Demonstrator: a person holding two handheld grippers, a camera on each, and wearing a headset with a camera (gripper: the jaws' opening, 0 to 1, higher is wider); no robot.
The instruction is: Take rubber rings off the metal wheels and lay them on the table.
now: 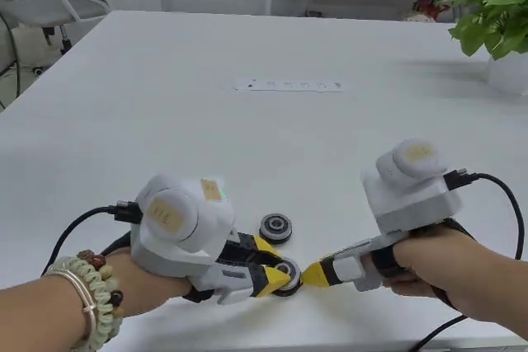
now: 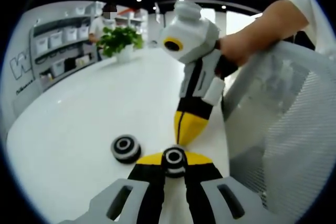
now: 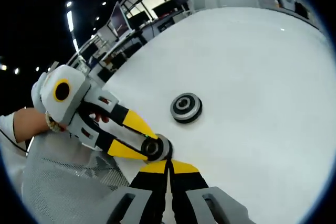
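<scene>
Left tongs (image 1: 279, 267) clamp one wheel (image 1: 289, 274); closed right tongs (image 1: 310, 274) touch it, second wheel (image 1: 275, 227) beside.

My head camera looks forward and down over the white table (image 1: 289, 121), close above my left claw (image 1: 276, 269) and right claw (image 1: 313, 274). The claw cameras ride low (almost at table height) and face each other at close range, both sharing the clamped wheel (image 2: 174, 160) and the loose wheel (image 3: 186, 107).
</scene>
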